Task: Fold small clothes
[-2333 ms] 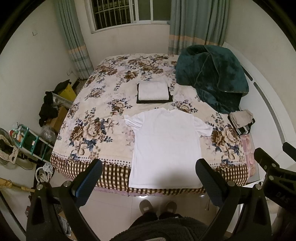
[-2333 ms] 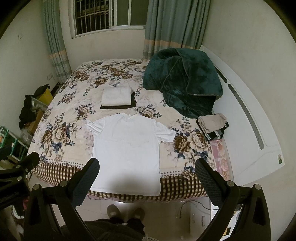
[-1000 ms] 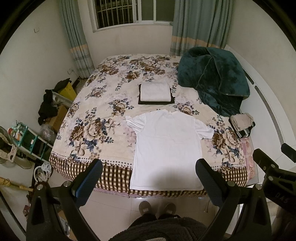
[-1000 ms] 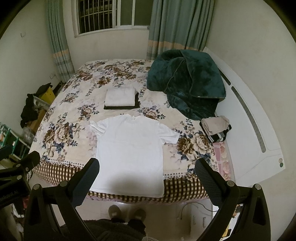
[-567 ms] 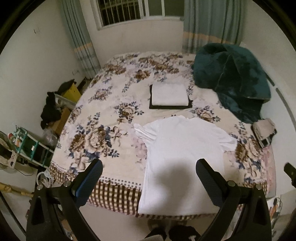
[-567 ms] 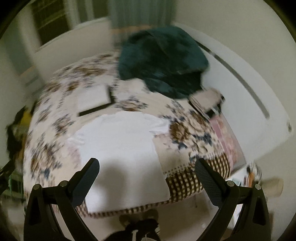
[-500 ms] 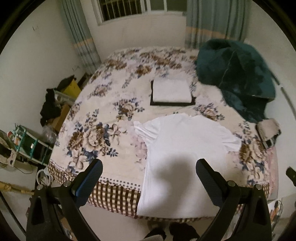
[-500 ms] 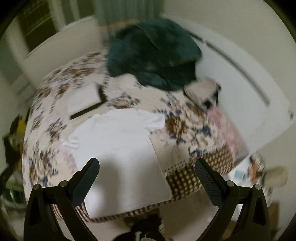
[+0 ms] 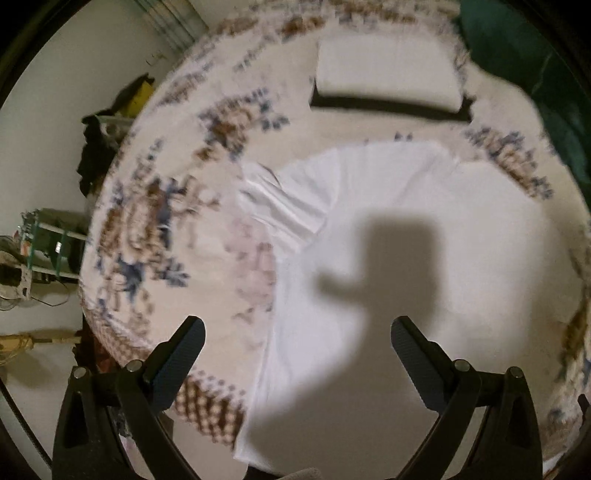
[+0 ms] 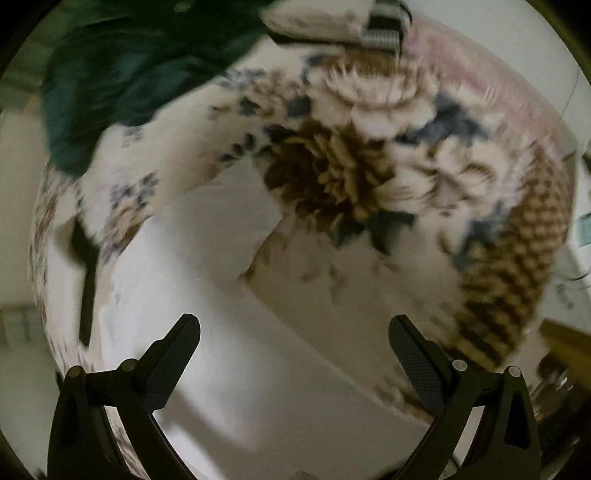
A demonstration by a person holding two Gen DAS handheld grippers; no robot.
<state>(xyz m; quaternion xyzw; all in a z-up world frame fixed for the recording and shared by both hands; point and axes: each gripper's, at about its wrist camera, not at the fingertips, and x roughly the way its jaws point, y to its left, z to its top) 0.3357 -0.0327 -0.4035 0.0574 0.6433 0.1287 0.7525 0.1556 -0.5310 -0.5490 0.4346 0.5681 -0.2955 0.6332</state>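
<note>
A white T-shirt [image 9: 424,258] lies flat on the flowered bedspread [image 9: 147,229], hem at the near edge of the bed. My left gripper [image 9: 295,339] is open and empty above the shirt's lower left side, and its shadow falls on the cloth. My right gripper [image 10: 293,336] is open and empty above the shirt [image 10: 221,302] near its right sleeve [image 10: 229,218]. Both views are blurred by motion.
A folded white garment on a dark one [image 9: 388,74] lies beyond the shirt's collar. A dark green blanket [image 10: 129,66] is heaped at the far right. A small pile of folded clothes [image 10: 332,18] sits by it. Clutter [image 9: 48,236] stands on the floor left of the bed.
Both grippers have dropped down and forward towards the shirt, which now fills much of each view. The right gripper has swung to the shirt's right side. Both stay open.
</note>
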